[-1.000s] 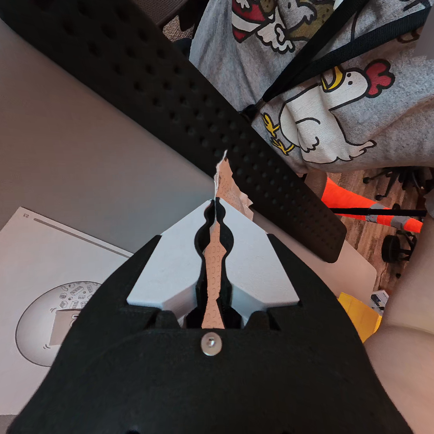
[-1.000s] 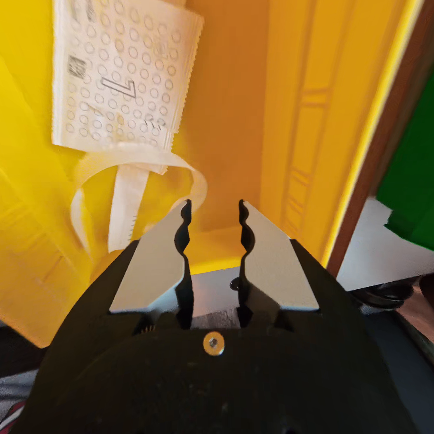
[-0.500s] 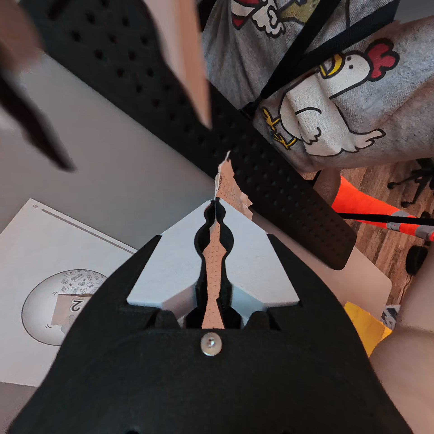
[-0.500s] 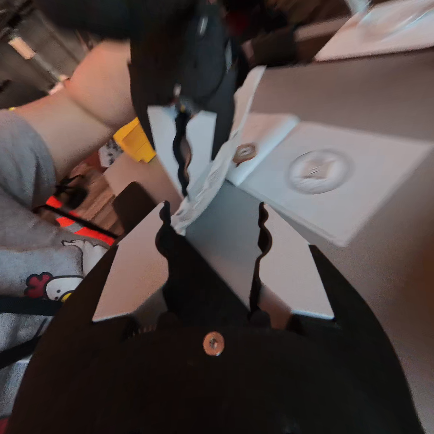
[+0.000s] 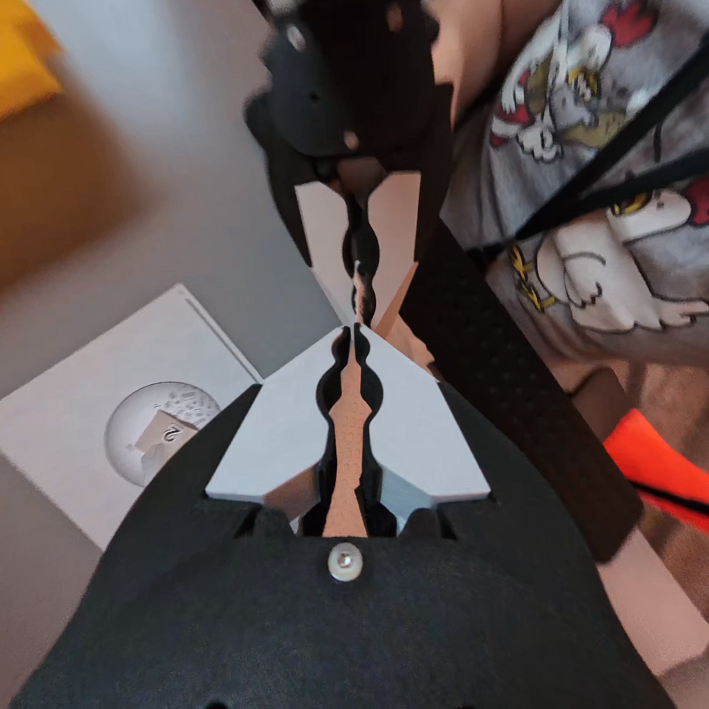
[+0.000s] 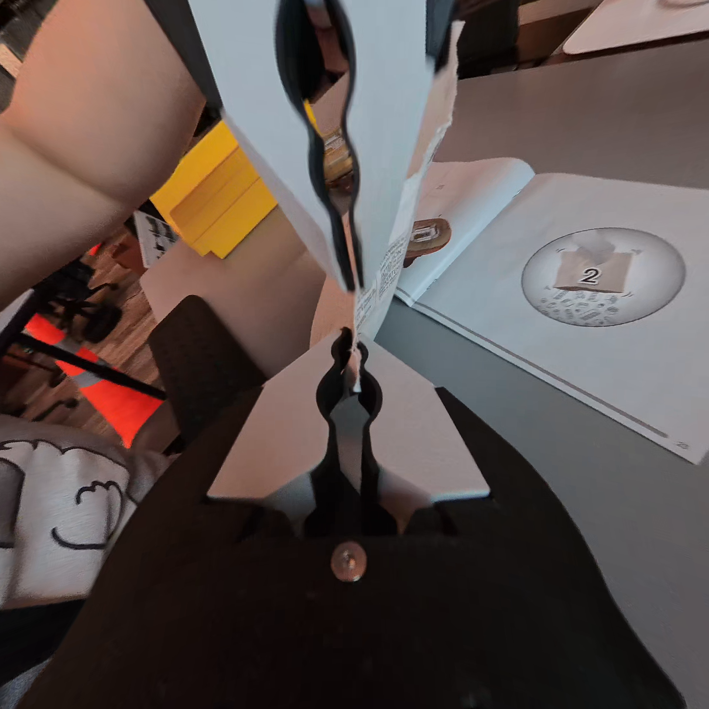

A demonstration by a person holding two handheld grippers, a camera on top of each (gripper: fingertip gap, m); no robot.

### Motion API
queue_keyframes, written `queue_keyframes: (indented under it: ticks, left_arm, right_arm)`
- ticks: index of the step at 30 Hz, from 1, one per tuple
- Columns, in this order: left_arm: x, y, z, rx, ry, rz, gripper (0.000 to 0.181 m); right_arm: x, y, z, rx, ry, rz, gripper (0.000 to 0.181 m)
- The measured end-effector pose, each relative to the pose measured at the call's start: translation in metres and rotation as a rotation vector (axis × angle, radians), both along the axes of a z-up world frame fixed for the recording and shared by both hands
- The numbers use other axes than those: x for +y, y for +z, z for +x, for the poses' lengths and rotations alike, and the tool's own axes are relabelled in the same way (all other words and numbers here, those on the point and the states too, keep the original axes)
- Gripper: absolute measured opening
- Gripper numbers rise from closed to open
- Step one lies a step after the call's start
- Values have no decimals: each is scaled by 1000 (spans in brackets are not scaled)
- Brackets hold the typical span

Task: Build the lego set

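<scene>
left gripper (image 5: pixel 352 330): we keep our fingers pressed together on the paper bag (image 5: pixel 347 441), its tan strip running down the gap between them, as it did a second ago.
right gripper (image 6: pixel 351 345): a second ago it hung open over the yellow box; half a second ago it was open near the bag; now we have it closed on the bag's torn edge (image 6: pixel 387 268), tip to tip with the left one.
right gripper seen from the left wrist view (image 5: pixel 360 276): new in this view, pinched on the far end of the strip.
paper bag: held in the air between both grippers, above the grey table (image 6: pixel 575 115).
instruction booklet (image 6: pixel 537 364): lies open on the table, just beyond the bag.
yellow box (image 6: pixel 215 199): now off to the side, below the table edge.
person: grey printed shirt (image 5: pixel 614 192) close behind the grippers; the picture is blurred here.
</scene>
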State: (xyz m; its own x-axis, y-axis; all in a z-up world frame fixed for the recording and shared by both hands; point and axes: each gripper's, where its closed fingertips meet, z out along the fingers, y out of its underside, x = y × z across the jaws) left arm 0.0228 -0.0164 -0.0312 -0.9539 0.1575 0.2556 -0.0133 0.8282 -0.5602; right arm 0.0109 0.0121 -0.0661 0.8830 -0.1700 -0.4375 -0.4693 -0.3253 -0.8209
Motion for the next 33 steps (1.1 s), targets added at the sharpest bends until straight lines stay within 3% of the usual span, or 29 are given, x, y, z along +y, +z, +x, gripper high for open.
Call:
queue_keyframes:
  ticks: [4,6,9,14,18,29,33]
  left_arm:
    - [19,63,8,-83,187,-342,13]
    - [42,76,8,-214,247,-419,27]
    - [71,65,6,-428,260,-340,37]
    - [92,47,2,-537,244,-150,32]
    - [108,35,-7,-429,260,-79,14]
    - [140,60,-30,-568,402,-258,17]
    - [143,38,-36,-426,378,-203,15]
  right_arm:
    - [2,1,-1,-80,-11,-23,0]
    - [3,4,-2,-132,0,-38,0]
    - [4,10,-1,-278,13,-97,0]
    - [13,31,2,-474,40,-136,0]
    - [16,36,5,-511,29,-166,0]
    - [17,36,3,-539,31,-185,0]
    - [17,36,-1,-542,35,-180,0]
